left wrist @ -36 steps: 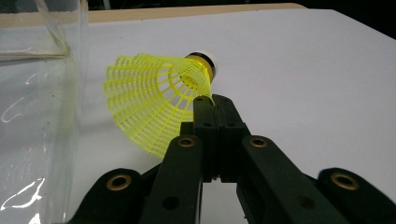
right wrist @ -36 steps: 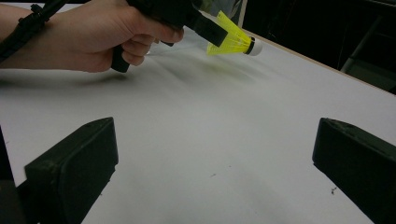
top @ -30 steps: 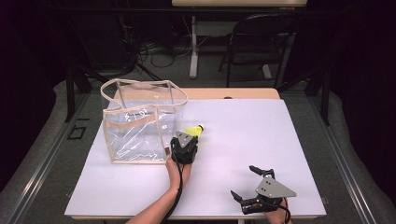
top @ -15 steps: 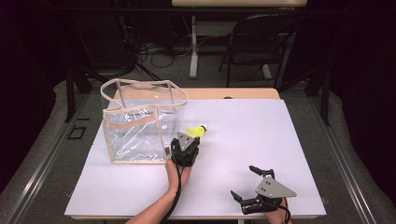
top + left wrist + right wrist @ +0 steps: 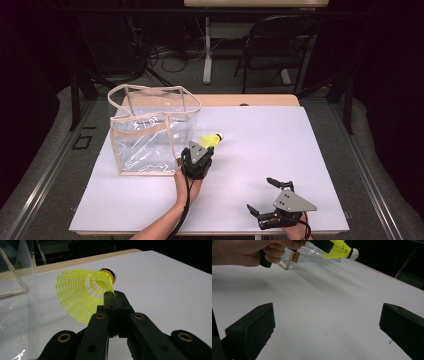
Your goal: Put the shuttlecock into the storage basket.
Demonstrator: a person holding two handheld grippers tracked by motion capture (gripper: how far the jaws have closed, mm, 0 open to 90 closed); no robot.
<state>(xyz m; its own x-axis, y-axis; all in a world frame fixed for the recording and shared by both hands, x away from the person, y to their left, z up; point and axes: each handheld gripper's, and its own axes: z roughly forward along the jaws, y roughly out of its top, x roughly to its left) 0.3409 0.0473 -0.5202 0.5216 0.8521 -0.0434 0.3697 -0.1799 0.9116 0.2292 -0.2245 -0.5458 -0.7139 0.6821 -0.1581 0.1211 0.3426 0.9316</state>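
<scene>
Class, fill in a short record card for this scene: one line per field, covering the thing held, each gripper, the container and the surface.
Held thing: yellow shuttlecock, white cork tip pointing away from the gripper
Left gripper: shut on the skirt of the shuttlecock, beside the bag
Right gripper: open, nothing between its jaws, near the table's front edge
Container: clear bag, upright, top open
Surface: white table
</scene>
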